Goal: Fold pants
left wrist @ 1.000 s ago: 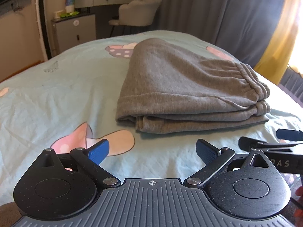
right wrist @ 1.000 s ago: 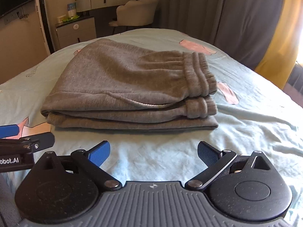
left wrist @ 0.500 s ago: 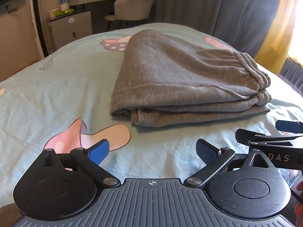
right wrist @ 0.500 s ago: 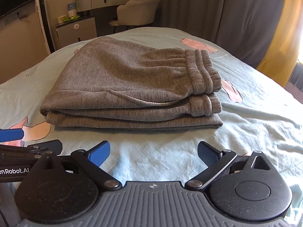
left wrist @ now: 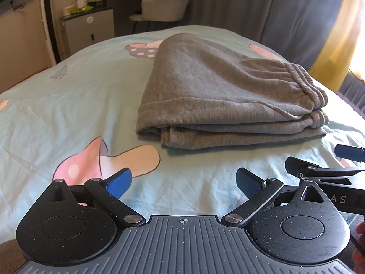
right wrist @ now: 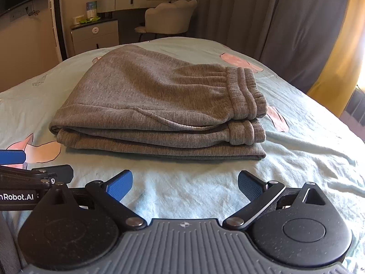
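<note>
Grey sweatpants [left wrist: 219,96] [right wrist: 159,105] lie folded in a flat stack on the bed, elastic waistband at the right end, folded edges facing me. My left gripper [left wrist: 183,182] is open, hovering above the sheet in front of the stack's left corner, nothing between its blue pads. My right gripper [right wrist: 185,183] is open too, a short way in front of the stack's middle, holding nothing. Each gripper shows at the other view's edge: the right one [left wrist: 326,171], the left one [right wrist: 34,171].
The bed carries a light blue sheet [left wrist: 68,105] printed with pink mushrooms [left wrist: 107,159]. Behind the bed stand a dresser [right wrist: 141,2], a pale chair [right wrist: 168,18] and a small cabinet [right wrist: 95,34]. Grey curtains [right wrist: 262,16] and a yellow one hang at the right.
Both grippers have drawn back a little from the folded pants and tilted slightly; the left view has shifted so the stack sits further right. Both stayed open.
</note>
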Tool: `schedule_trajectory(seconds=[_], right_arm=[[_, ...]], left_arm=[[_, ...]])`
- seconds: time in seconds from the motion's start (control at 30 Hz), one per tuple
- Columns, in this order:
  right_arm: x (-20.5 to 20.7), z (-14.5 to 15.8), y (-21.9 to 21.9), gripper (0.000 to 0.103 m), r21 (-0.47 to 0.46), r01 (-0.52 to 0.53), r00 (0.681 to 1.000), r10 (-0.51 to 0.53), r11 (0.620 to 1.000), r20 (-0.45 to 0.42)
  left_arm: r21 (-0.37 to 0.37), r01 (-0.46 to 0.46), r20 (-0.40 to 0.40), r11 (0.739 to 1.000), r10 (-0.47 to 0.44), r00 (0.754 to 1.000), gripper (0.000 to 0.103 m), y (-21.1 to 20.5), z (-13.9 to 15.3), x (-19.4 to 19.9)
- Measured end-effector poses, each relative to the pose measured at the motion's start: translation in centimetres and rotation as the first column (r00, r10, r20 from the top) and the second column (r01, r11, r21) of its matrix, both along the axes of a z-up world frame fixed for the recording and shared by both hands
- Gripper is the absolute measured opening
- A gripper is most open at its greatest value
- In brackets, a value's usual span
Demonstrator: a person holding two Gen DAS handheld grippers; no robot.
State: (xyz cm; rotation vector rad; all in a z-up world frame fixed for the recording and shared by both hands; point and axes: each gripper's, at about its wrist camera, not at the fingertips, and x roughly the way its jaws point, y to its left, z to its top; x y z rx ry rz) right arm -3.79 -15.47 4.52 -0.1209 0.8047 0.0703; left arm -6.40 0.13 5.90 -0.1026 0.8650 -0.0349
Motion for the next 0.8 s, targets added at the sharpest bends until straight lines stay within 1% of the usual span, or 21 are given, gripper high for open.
schedule_trajectory(seconds=[0.8], right_arm=[[-0.03,0.07,-0.27,0.099,0.02,0.01,1.0,-0.01,1.0,0.0]], left_arm=[[0.0,-0.001,-0.009,1.0,0.001,1.0,0.101,-0.03,-0.18,-0.06]])
